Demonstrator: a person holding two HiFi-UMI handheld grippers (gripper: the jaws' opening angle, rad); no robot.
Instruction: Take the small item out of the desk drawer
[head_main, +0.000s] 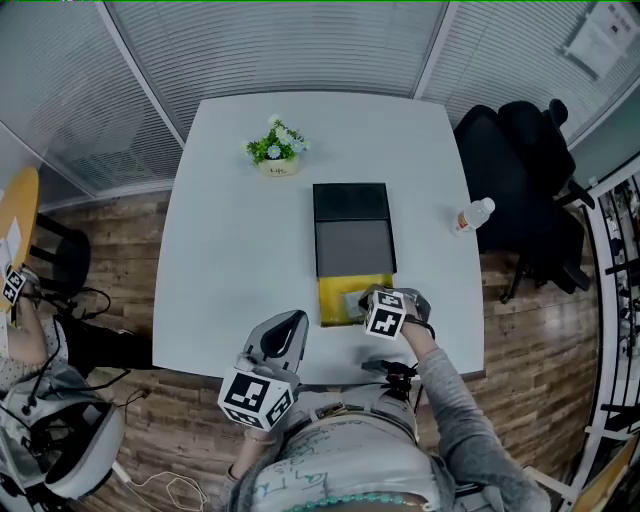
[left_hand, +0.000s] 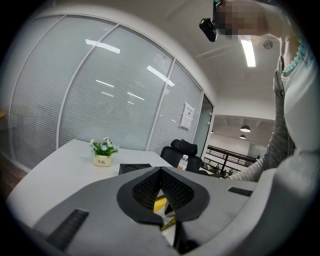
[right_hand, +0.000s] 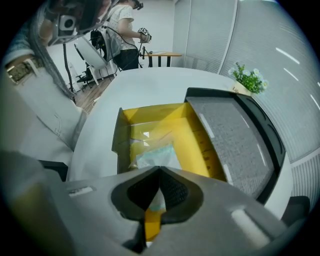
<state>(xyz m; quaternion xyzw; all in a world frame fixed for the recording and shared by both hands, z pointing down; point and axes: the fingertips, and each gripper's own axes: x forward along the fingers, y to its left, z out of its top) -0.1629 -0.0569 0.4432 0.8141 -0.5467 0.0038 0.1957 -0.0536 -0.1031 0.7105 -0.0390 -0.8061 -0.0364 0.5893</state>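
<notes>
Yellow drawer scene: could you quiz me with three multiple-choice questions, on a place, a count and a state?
1. Where is the small clear plastic packet? A. in a cup B. on a plate C. in the open yellow drawer
2. How many plastic water bottles stand on the white table? A. one B. three C. none
3. The right gripper is: A. wide open B. shut on the packet C. shut on nothing
Answers: 1 C, it lies on the drawer's floor; 2 A, a single bottle, near the right edge; 3 B, its jaws pinch the packet's edge.
</notes>
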